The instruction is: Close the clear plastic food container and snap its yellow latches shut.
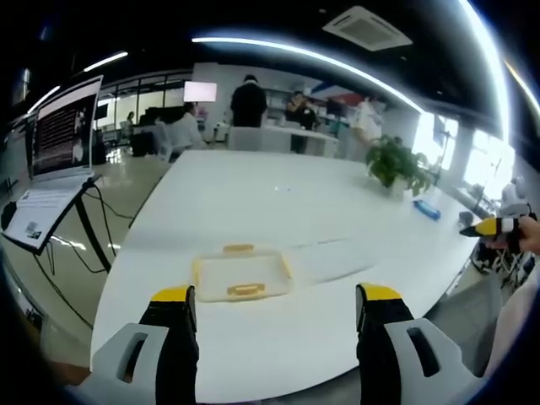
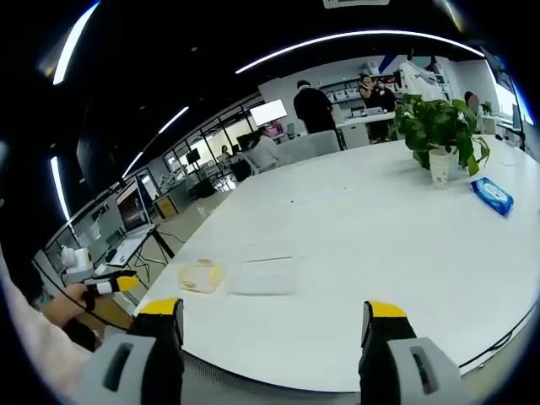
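Note:
A clear plastic container with yellow latches on its near and far sides rests near the front edge of a white table. Its clear lid lies flat on the table just to the right of it. My left gripper hovers open in front of the container, touching nothing. In the right gripper view the container and the lid lie side by side at the table's left end. My right gripper is open and empty, short of the table edge. A hand holds the left gripper at the far left.
A potted plant in a white cup and a blue packet stand at the table's far right. A laptop on a stand with trailing cables is left of the table. Several people stand or sit at desks behind.

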Demonstrator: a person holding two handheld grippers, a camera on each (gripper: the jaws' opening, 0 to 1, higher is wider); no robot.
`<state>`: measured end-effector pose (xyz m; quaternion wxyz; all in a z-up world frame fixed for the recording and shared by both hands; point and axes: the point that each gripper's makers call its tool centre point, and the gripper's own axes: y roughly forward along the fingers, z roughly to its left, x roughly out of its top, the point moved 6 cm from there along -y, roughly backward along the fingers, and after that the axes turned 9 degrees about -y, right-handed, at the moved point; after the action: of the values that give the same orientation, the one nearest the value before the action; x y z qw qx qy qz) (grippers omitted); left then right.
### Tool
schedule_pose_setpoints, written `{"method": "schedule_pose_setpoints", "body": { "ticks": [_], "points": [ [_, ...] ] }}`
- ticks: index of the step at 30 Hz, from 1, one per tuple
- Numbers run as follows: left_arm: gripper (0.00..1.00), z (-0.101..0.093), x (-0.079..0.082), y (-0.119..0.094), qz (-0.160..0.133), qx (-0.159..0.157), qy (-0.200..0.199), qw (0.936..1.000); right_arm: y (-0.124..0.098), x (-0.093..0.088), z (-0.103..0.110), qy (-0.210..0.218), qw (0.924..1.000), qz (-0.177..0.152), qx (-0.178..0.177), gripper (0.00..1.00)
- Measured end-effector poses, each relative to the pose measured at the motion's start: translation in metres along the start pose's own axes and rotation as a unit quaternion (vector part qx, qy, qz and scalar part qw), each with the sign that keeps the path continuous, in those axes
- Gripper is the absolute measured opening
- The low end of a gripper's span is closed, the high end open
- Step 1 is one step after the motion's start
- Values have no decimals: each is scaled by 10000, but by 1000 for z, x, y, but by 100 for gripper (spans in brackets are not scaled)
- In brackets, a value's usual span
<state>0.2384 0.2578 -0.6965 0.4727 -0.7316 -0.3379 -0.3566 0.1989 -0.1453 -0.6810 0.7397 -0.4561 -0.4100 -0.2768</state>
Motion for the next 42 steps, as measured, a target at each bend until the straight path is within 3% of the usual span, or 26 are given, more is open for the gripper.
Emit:
{"method": "schedule_pose_setpoints", "body": {
  "ticks": [42],
  "points": [
    [76,7,-2,12,132,24,-49,9999,8,5,0,0,9999,101,-38,87]
  ]
}}
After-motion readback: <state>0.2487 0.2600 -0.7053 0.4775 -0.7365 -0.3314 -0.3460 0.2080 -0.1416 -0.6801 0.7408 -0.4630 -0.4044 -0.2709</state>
